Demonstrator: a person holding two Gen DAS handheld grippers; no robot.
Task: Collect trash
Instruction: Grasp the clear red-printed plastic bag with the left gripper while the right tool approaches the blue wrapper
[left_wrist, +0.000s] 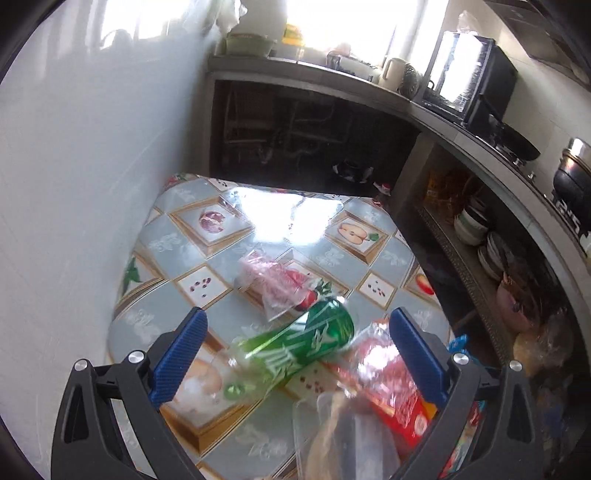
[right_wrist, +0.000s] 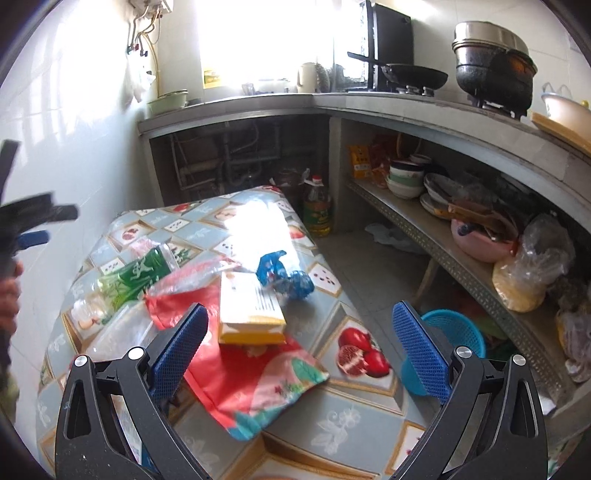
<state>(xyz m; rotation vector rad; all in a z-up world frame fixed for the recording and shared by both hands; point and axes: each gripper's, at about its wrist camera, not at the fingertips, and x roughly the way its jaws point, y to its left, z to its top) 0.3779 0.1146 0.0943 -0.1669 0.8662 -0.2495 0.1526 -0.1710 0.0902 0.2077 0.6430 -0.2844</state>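
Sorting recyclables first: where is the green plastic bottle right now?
The green bottle lies on its side on the table, between the open left gripper fingers, beside the red bag; in the right wrist view it is at the table's left.

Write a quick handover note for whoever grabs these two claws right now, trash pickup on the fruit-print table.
Left claw: open, empty, poised above the green bottle.
Right claw: open, empty, above the yellow box.
Trash all on the table: green bottle lying on its side, yellow box resting on the red bag, blue wrapper behind the box, pink plastic bag beyond the bottle, clear plastic near the front edge.
Done: nothing collected that I can see.
Left: every piece; bottle looks the likely first grab.
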